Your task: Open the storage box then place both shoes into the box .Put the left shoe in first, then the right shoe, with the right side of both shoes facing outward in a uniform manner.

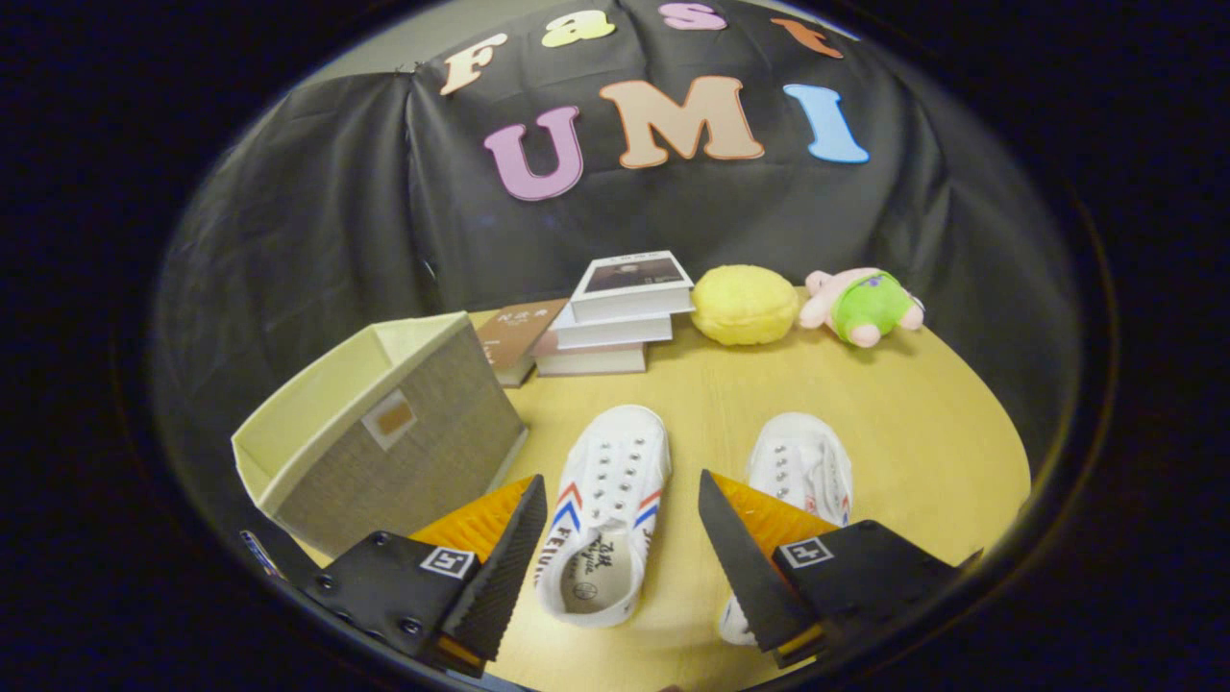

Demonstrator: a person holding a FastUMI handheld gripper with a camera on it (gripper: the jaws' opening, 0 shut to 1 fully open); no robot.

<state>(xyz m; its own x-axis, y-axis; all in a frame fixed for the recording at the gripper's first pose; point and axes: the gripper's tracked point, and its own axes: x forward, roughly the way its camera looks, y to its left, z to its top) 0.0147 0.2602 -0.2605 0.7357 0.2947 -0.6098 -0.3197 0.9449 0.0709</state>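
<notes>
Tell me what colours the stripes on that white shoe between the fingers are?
Red and blue chevron stripes on the white shoe, clearest in the gripper view.

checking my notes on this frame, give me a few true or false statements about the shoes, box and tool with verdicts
1. The tool is open, with one white shoe lying between its fingers. True.
2. The storage box already holds a shoe. False: both shoes lie on the wooden table; what shows of the box's inside is bare.
3. The second white shoe lies beyond one finger, partly hidden by it. True.
4. The stack of books stands between the two shoes. False: it stands beyond them, beside the yellow plush toy.
5. The tool grips the box's rim. False: it touches nothing.
</notes>
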